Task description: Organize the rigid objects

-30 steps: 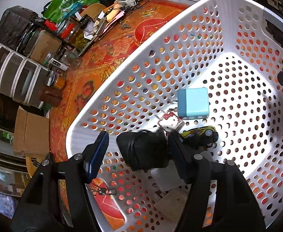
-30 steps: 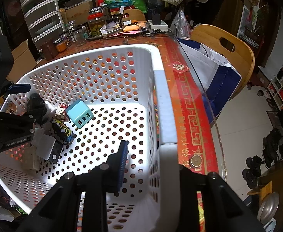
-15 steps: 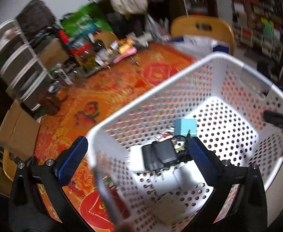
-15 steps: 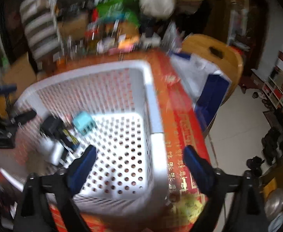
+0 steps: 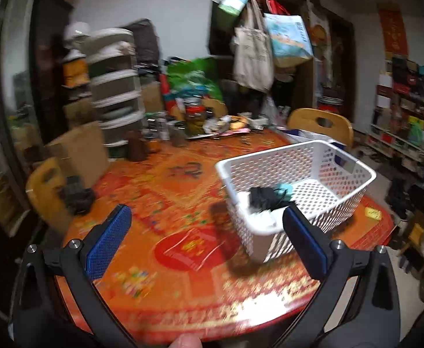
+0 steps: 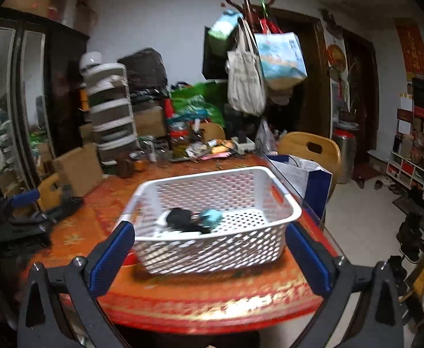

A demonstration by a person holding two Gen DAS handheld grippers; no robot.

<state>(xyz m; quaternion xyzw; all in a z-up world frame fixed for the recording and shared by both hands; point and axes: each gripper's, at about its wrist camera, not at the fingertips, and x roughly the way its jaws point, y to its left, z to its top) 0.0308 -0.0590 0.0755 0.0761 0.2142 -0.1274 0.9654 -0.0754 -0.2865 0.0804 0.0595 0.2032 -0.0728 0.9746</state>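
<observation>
Small items, black adapter and teal block, lie inside white basket. Left claw, right claw apart, empty. Sorting looks done.

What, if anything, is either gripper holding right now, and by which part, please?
Nothing: the left gripper and right gripper are both open and empty, short of the white basket.

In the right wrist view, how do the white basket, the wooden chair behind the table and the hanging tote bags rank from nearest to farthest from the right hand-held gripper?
1. White basket: directly ahead of the right hand-held gripper, on the table.
2. Wooden chair: behind the table, to the right.
3. Tote bags: highest up, on the coat rack near the back wall.
</observation>
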